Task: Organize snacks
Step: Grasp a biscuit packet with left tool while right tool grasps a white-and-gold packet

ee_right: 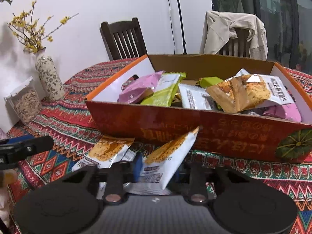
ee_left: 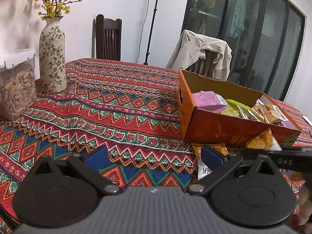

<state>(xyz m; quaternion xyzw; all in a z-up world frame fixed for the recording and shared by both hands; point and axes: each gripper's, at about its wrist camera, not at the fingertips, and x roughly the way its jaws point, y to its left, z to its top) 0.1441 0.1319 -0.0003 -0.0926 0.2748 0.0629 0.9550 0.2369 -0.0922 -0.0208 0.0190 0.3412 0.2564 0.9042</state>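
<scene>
A patterned cloth covers the tabletop [ee_left: 120,105] before a white wall, two chairs and dark glass doors. The orange box [ee_right: 195,128] of snacks sits there; the right tool [ee_right: 156,167] clenches a cracker packet [ee_right: 167,156] just before it, while the left tool [ee_left: 154,156] gapes empty.

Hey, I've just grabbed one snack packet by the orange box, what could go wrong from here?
1. The right gripper pinches only the low end of the cracker packet, so it may slip or swing when lifted.
2. That packet stands close to the orange box front wall; it could snag on the rim.
3. A second packet lies right beside the held one and might get dragged along.
</scene>
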